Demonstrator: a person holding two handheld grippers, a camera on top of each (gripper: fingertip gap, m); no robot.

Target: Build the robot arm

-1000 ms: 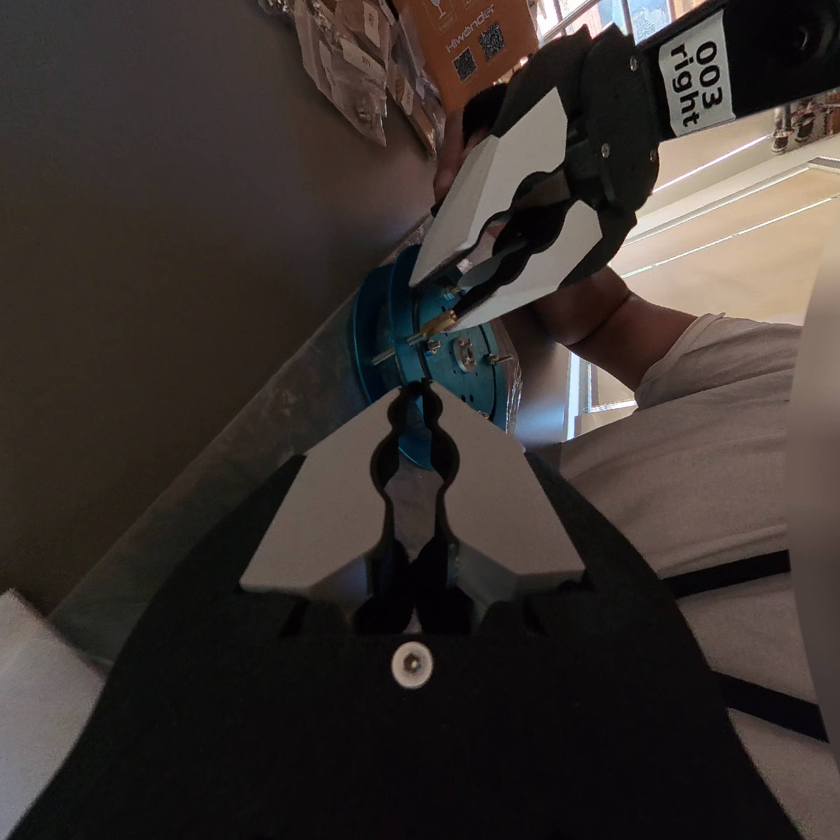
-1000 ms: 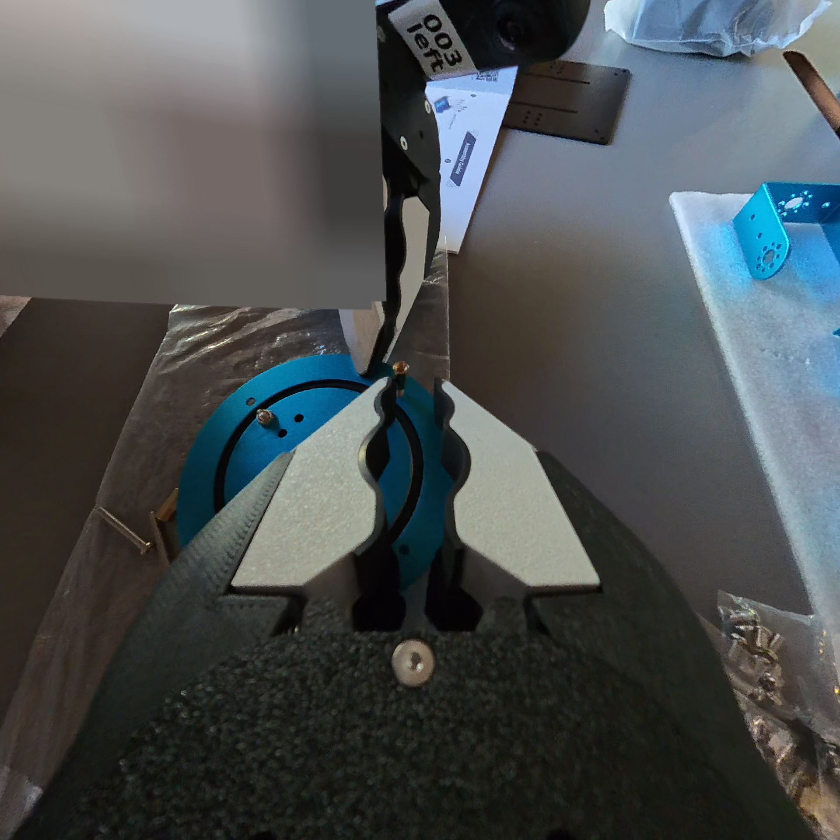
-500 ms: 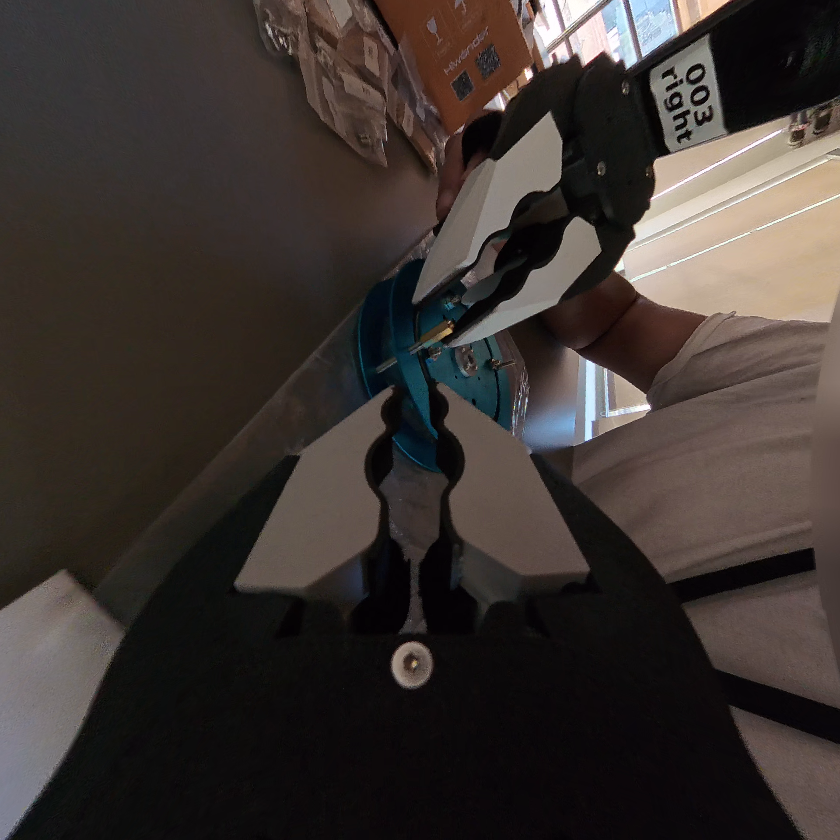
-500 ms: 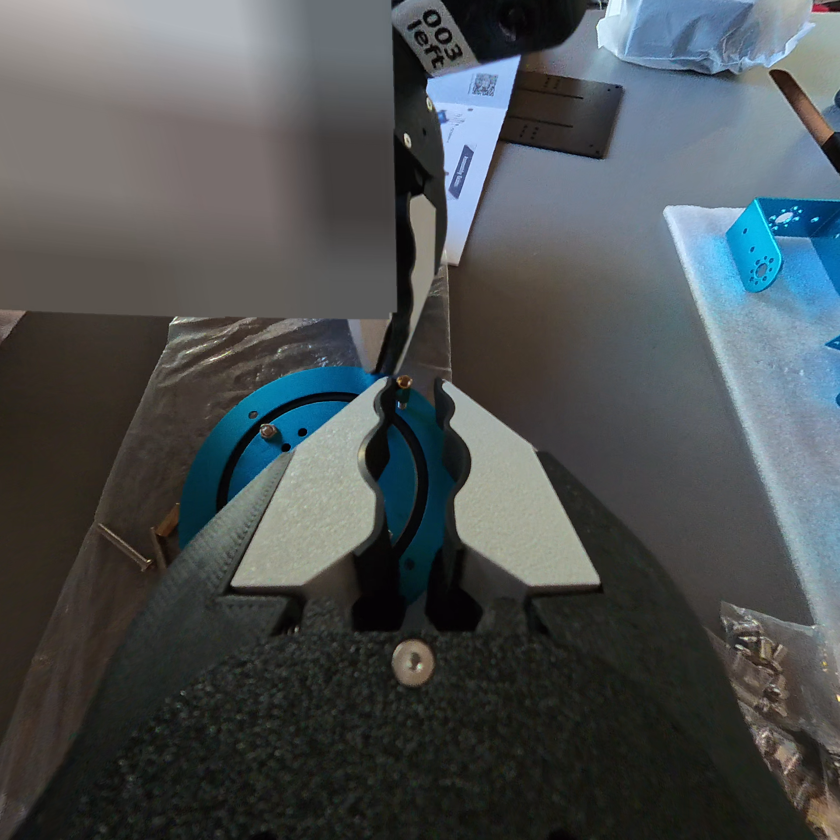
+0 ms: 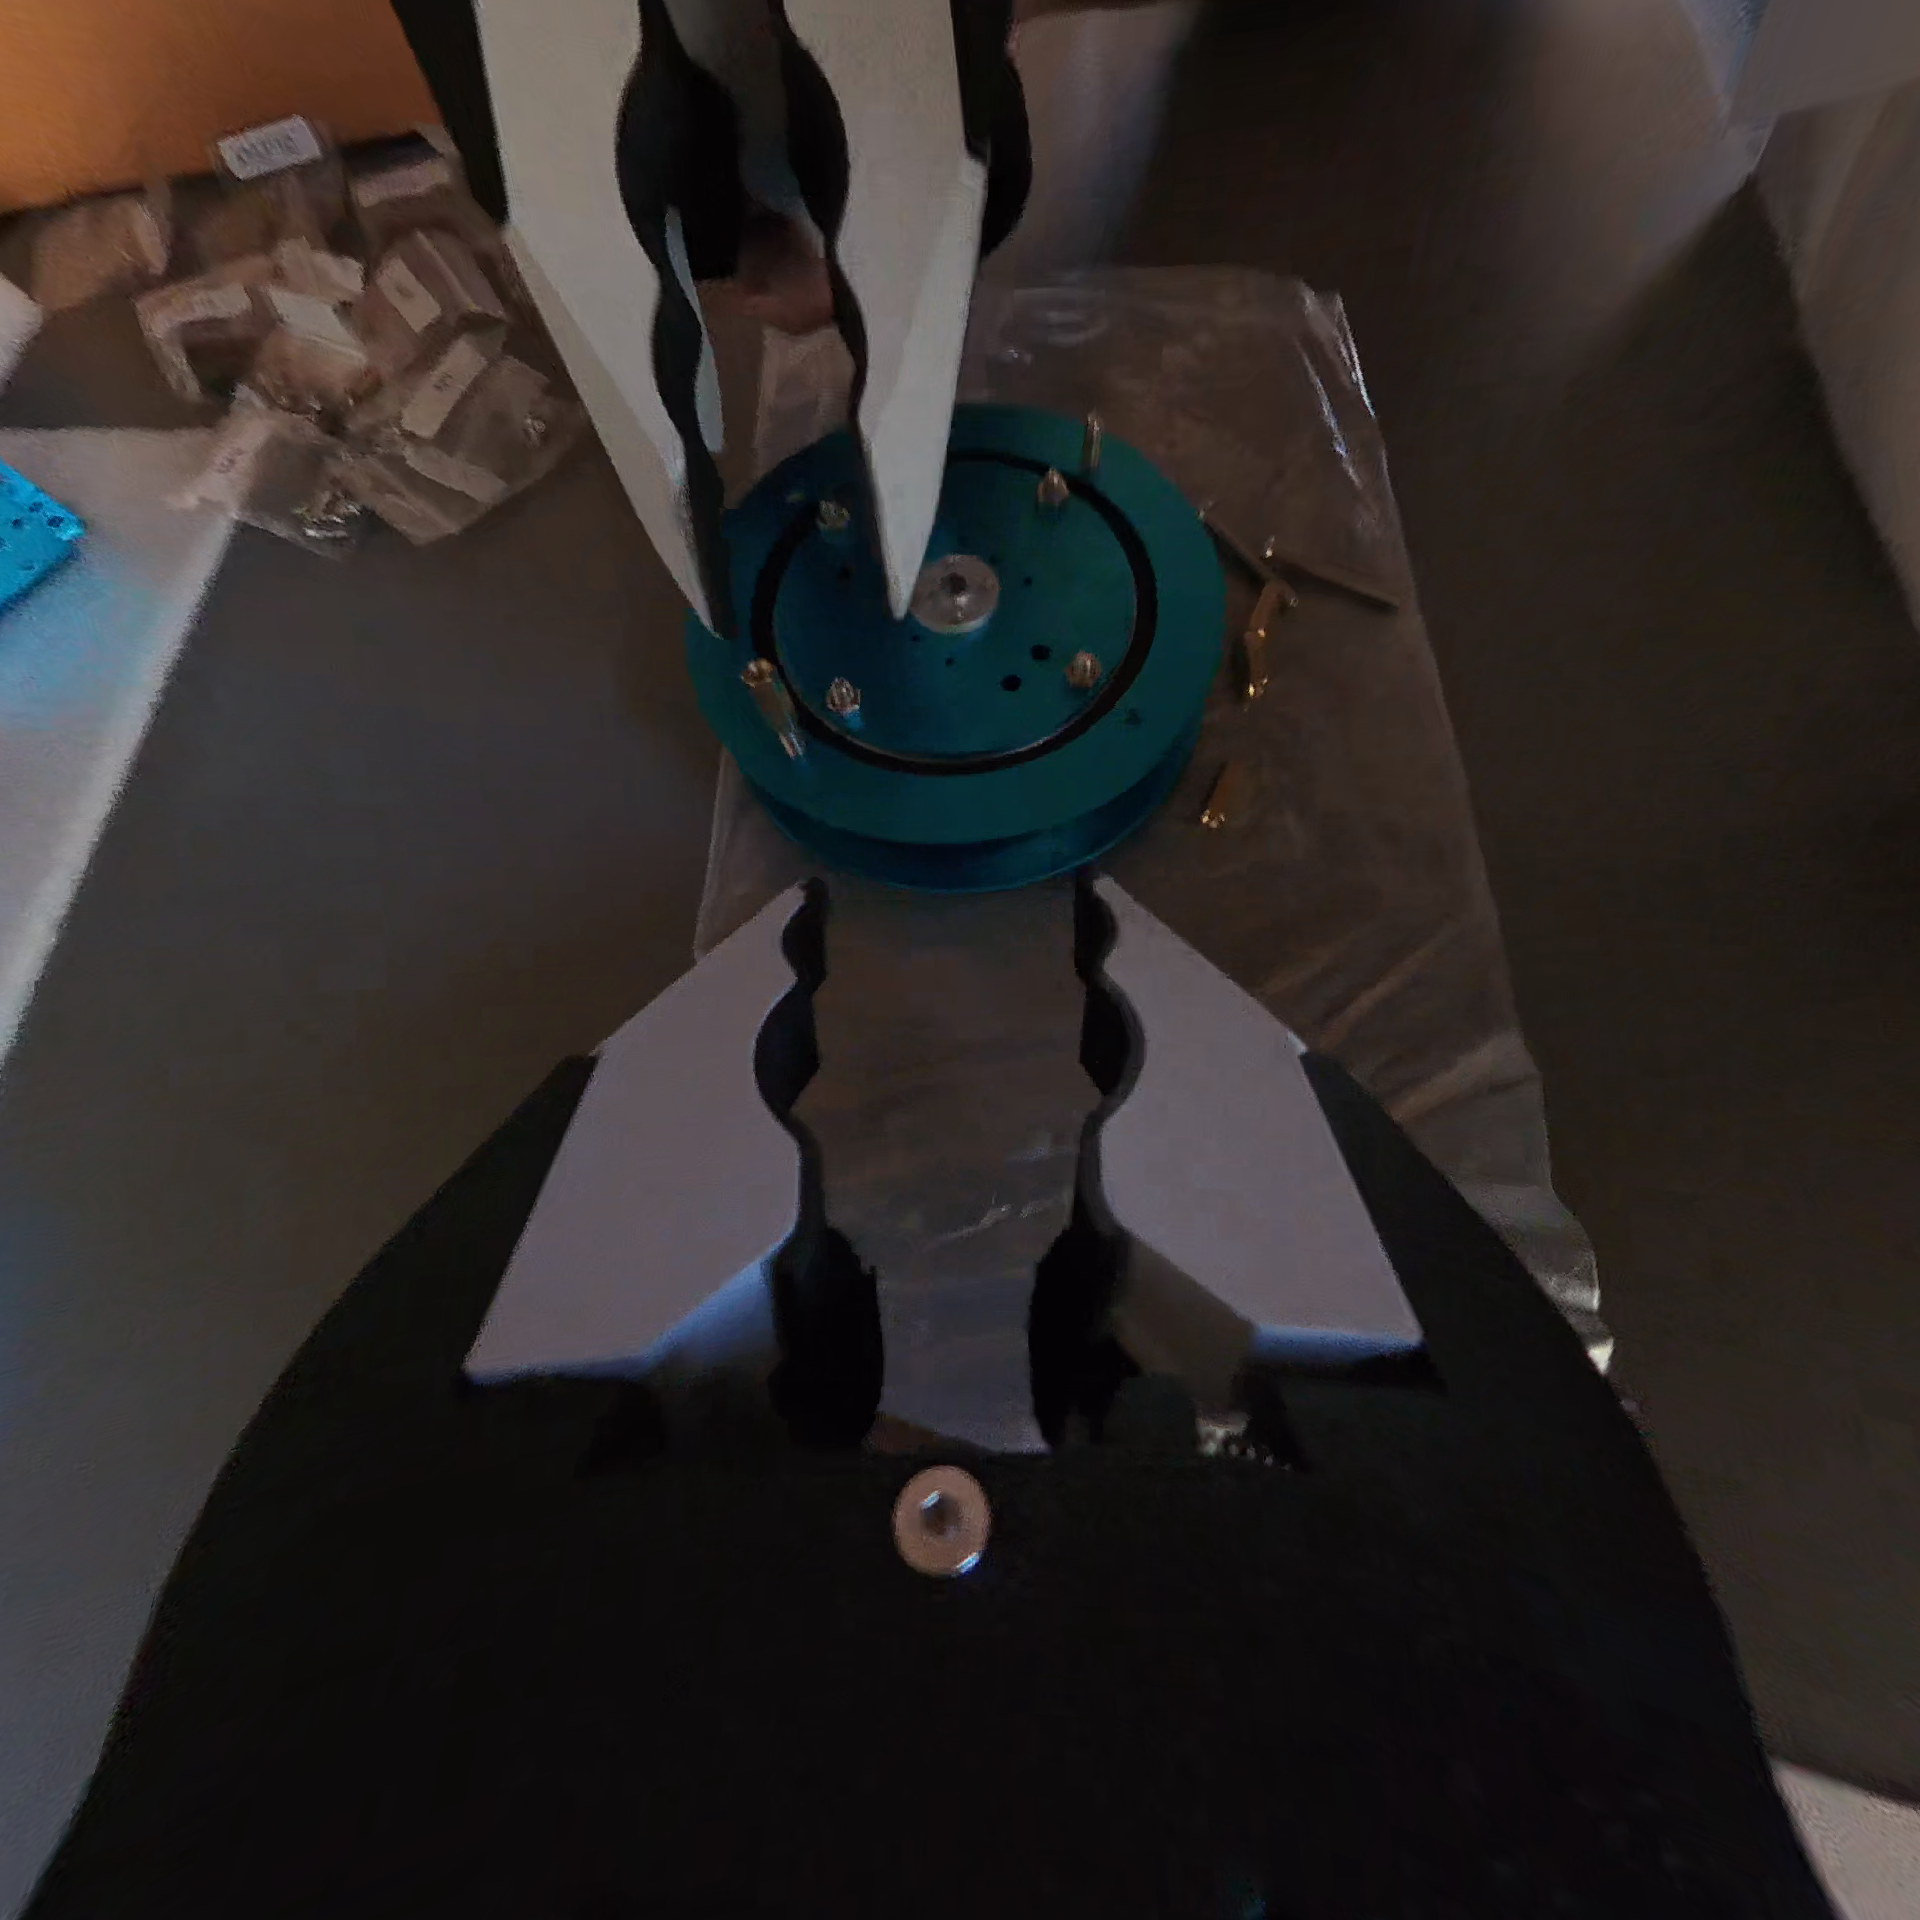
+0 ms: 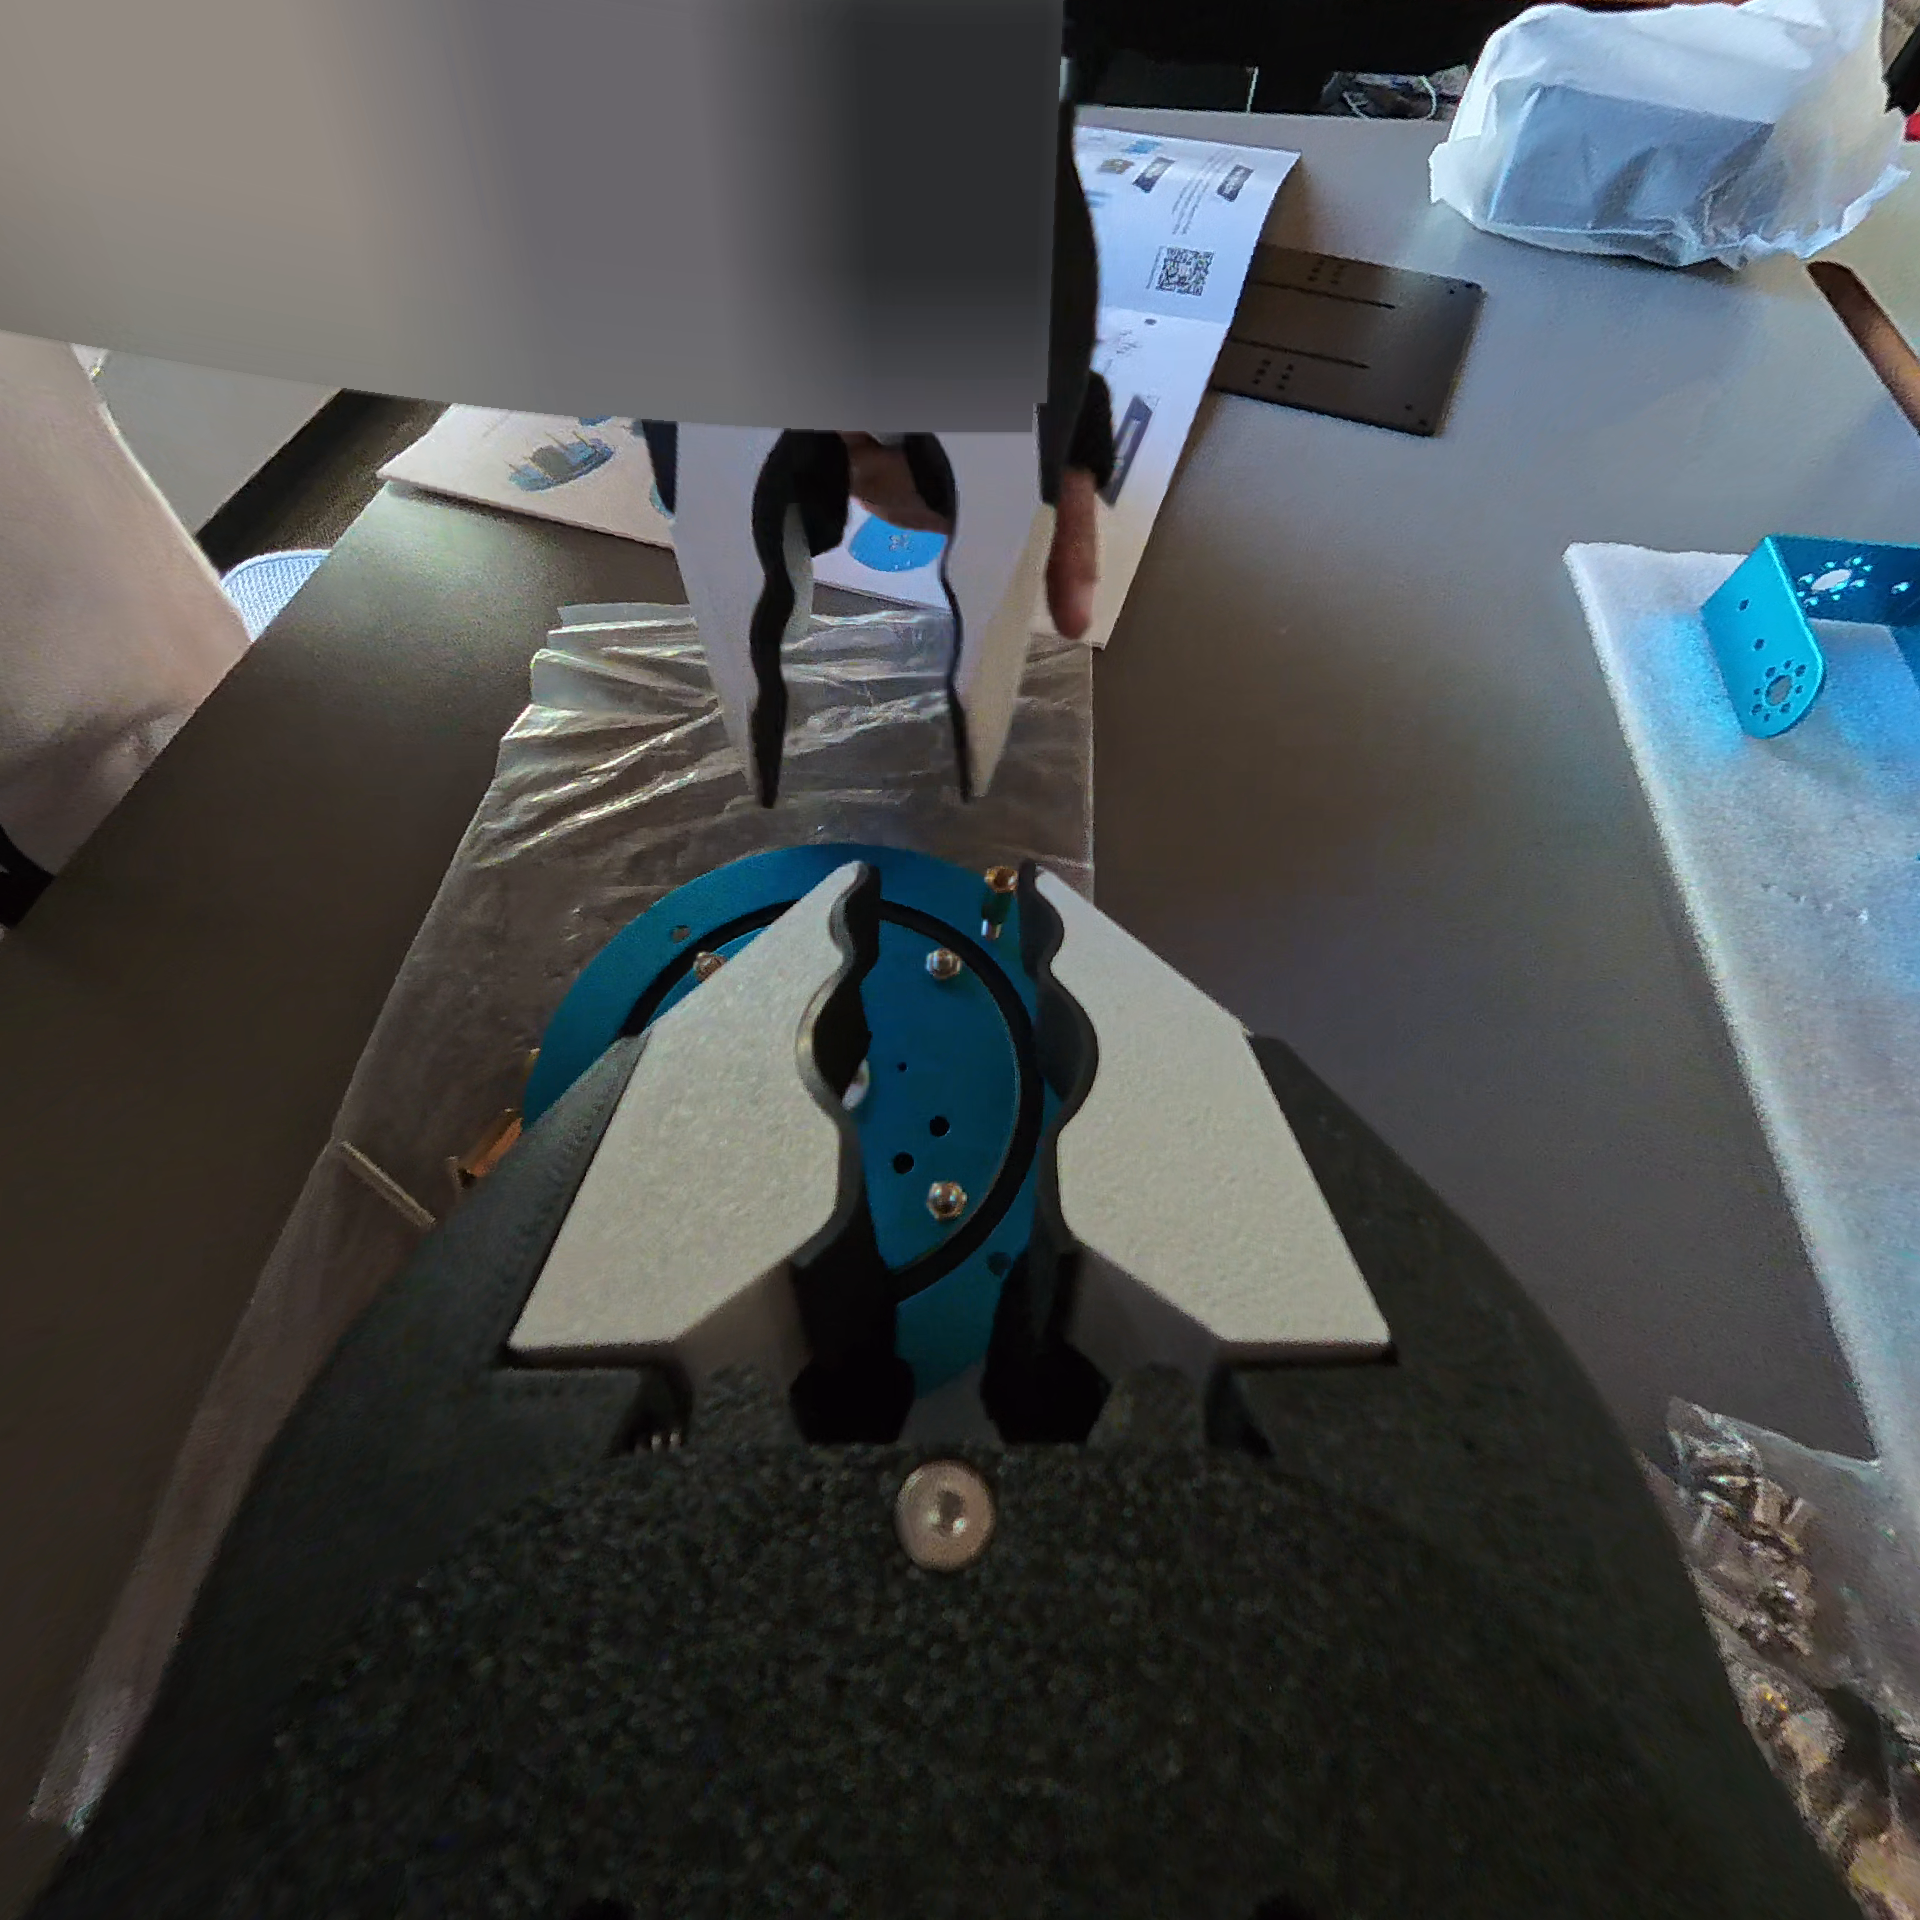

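The left gripper (image 5: pixel 945 894) hangs with its jaws spread wide and nothing between them, its tips just near of a blue disc (image 5: pixel 956 748). The disc lies flat on a clear plastic sheet (image 5: pixel 1382 997) on a grey table (image 5: pixel 416 831). In the right wrist view the same gripper (image 6: pixel 868 795) comes down from the far side, tips above the sheet just beyond the disc (image 6: pixel 935 1091), apart from it.

The right gripper (image 6: pixel 945 883) sits low over the disc, jaws released and empty, the disc's face showing in the gap between them. In the left wrist view it (image 5: pixel 805 613) reaches in from the far side; one tip stands beside a silver hub (image 5: pixel 961 601) at the disc's centre, the other at the disc's left rim. Whether the tips touch the disc cannot be told.

A brass standoff (image 6: pixel 997 902) stands upright on the disc's rim, close to the right gripper's right fingertip; it shows at the near left of the rim in the left wrist view (image 5: pixel 771 707). Small nuts (image 6: pixel 943 1200) sit around the inner plate. Loose brass standoffs (image 5: pixel 1252 665) lie on the sheet right of the disc.

In the right wrist view a white foam pad (image 6: pixel 1766 914) with a blue bracket (image 6: pixel 1777 665) lies to the right, a bag of screws (image 6: pixel 1787 1621) at the near right, and a paper leaflet (image 6: pixel 1174 260), a black plate (image 6: pixel 1351 338) and a white-wrapped bundle (image 6: pixel 1652 145) lie far off
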